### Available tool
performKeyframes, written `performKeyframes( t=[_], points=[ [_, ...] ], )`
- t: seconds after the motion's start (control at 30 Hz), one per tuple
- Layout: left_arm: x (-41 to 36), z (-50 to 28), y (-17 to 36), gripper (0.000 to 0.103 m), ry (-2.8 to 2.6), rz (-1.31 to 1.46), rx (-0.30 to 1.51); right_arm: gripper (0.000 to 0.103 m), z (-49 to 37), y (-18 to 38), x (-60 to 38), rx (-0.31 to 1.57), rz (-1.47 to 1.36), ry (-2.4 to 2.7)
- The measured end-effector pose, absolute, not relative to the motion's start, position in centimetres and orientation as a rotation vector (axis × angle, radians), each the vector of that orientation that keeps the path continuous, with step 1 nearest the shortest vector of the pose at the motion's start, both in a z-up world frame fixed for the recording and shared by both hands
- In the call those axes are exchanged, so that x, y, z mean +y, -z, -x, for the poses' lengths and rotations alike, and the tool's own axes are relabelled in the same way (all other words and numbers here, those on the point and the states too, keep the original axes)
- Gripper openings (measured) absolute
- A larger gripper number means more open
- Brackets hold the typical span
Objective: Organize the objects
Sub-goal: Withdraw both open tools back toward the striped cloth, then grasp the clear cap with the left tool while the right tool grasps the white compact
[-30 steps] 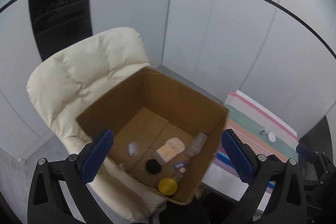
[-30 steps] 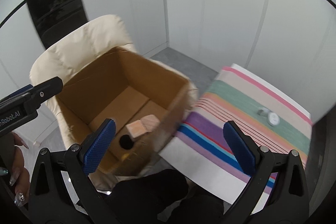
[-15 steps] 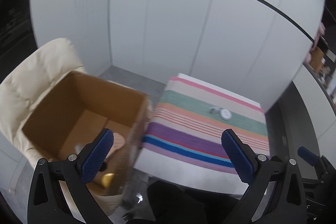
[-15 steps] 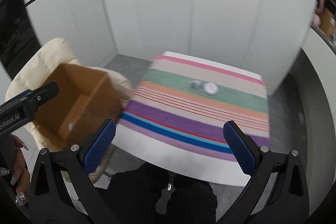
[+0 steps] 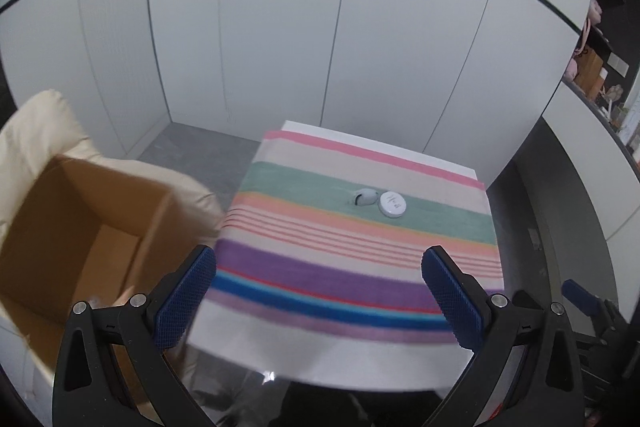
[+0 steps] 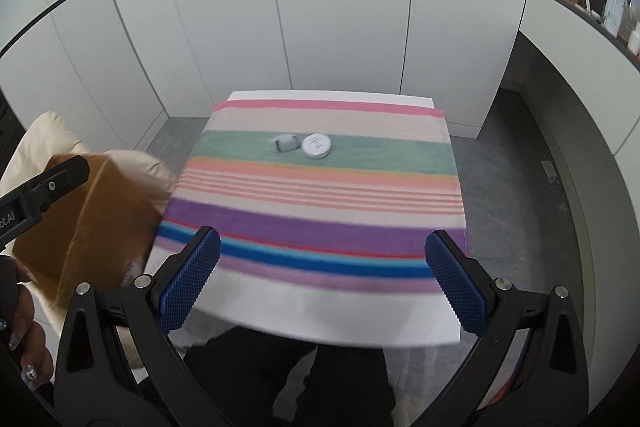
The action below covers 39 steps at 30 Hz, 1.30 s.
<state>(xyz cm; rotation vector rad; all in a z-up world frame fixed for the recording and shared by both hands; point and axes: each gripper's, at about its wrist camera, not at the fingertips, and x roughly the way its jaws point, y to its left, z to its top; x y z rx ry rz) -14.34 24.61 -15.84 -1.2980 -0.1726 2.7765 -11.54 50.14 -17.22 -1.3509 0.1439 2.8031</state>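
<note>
Two small things lay touching on the green stripe toward the far side of the striped cloth [image 6: 320, 203] covering the worktop: a round white tin [image 6: 317, 146] and, to its left, a grey case [image 6: 286, 143]. Both the left gripper [image 5: 320, 297] and the right gripper [image 6: 322, 283] hovered near the worktop's front edge, fingers spread wide and holding nothing. An open cardboard box [image 5: 76, 239] sat on a cream chair [image 5: 32, 135] to the left.

I have swung both my grippers away from the cardboard box [image 5: 76, 235] on the cream chair [image 5: 36, 131] and round to face the striped table [image 5: 360, 267]. The box, which filled my left view a second ago, now sits at its left edge. The round white tin [image 6: 317, 146] and small grey piece [image 6: 286, 143], formerly off to the right, now lie ahead near the table's far edge.
</note>
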Motion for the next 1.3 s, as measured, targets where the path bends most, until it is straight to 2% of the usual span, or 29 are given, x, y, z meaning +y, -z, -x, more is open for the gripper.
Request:
performKeyframes(
  t=[0.3,0.4,0.63,0.67,0.73,0.77,0.8,0.87,1.1,1.13,1.17,1.2,1.23,1.27,1.3],
  points=[
    [29.2,27.1,25.3,0.102,-2.698,1.477,-0.227,0.103,26.1,29.0,54.7,0.111,1.405,-2.736],
    [30.3,29.9,28.0,0.102,-2.706,1.519,-0.177,0.103,29.8,32.2,54.4,0.073,1.422,-2.767],
    [30.9,34.8,33.3,0.102,-2.670,1.609,-0.209,0.102,36.4,38.0,51.1,-0.012,1.494,-2.841],
    [30.7,35.0,33.7,0.102,-2.670,1.611,-0.216,0.099,37.1,38.7,50.5,-0.043,1.497,-2.839],
    [30.4,35.7,34.4,0.102,-2.654,1.622,-0.257,0.087,38.4,40.0,49.7,-0.084,1.511,-2.848],
    [30.3,35.9,34.7,0.102,-2.640,1.625,-0.281,0.067,38.7,40.5,49.5,-0.079,1.530,-2.862],
    [30.4,36.2,35.1,0.102,-2.623,1.626,-0.301,0.060,38.9,40.7,49.3,-0.113,1.505,-2.867],
    [31.2,36.6,35.8,0.102,-2.597,1.626,-0.304,0.060,38.9,40.7,49.5,-0.149,1.476,-2.861],
    [36.2,38.0,38.3,0.102,-2.519,1.649,-0.262,0.060,36.7,40.1,55.3,0.115,1.463,-2.791],
    [36.8,38.5,39.0,0.098,-2.503,1.674,-0.273,0.060,36.3,39.8,56.2,0.143,1.459,-2.779],
    [37.1,38.9,39.4,0.086,-2.488,1.693,-0.286,0.060,36.0,39.6,56.7,0.154,1.456,-2.769],
    [37.4,39.4,40.1,0.069,-2.476,1.720,-0.304,0.060,35.9,39.4,57.2,0.156,1.450,-2.754],
    [37.6,39.6,40.2,0.067,-2.514,1.712,-0.297,0.060,35.6,39.2,57.5,0.151,1.446,-2.746],
    [37.7,39.7,39.9,0.059,-2.546,1.691,-0.284,0.060,35.3,39.0,57.8,0.145,1.445,-2.739],
    [37.9,39.9,39.8,0.059,-2.543,1.701,-0.283,0.060,34.9,38.7,58.1,0.141,1.448,-2.734]
  ],
)
